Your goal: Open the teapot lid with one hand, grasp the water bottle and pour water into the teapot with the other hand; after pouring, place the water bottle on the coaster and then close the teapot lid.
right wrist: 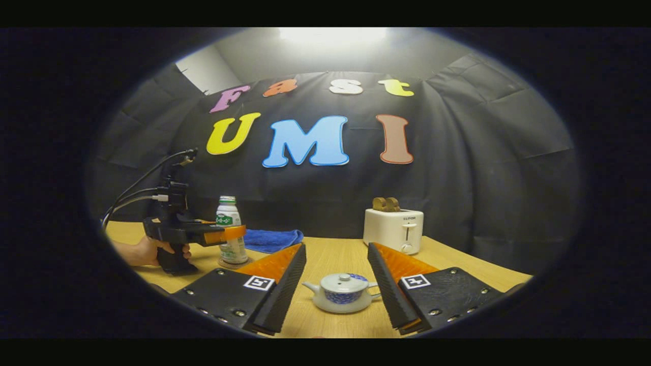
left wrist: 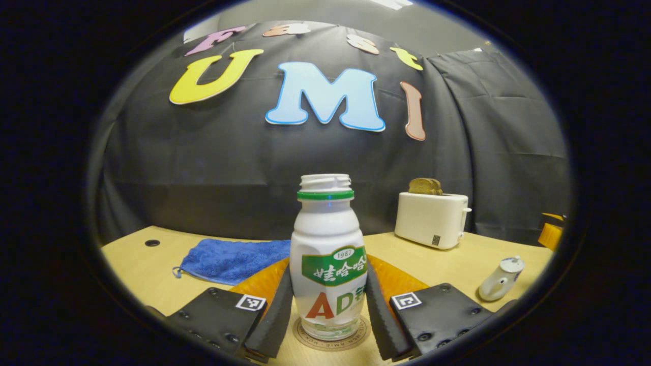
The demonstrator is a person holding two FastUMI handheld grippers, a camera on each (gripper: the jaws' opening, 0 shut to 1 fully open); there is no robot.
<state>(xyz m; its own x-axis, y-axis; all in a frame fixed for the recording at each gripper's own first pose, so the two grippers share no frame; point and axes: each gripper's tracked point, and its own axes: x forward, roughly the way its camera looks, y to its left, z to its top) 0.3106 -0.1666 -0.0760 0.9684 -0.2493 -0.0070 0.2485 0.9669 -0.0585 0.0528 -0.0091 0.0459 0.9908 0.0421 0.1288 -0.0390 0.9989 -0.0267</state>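
The water bottle [left wrist: 328, 259] stands upright on a round coaster [left wrist: 331, 339] on the table [left wrist: 147, 264], uncapped, its open neck showing above a green ring. In the left gripper view, the left gripper [left wrist: 328, 317] has its jaws set on either side of the bottle's lower body, close against it, though I cannot tell if both press on it. In the right gripper view a hand [right wrist: 147, 251] holds that gripper beside the bottle. The right gripper [right wrist: 338, 295] has its jaws spread wide, with the teapot [right wrist: 342, 292] sitting on the table between them, untouched, lid on. A blue cloth [left wrist: 231, 259] lies behind the bottle to the left. A white toaster [left wrist: 432, 218] with bread in its slots stands near the back wall.
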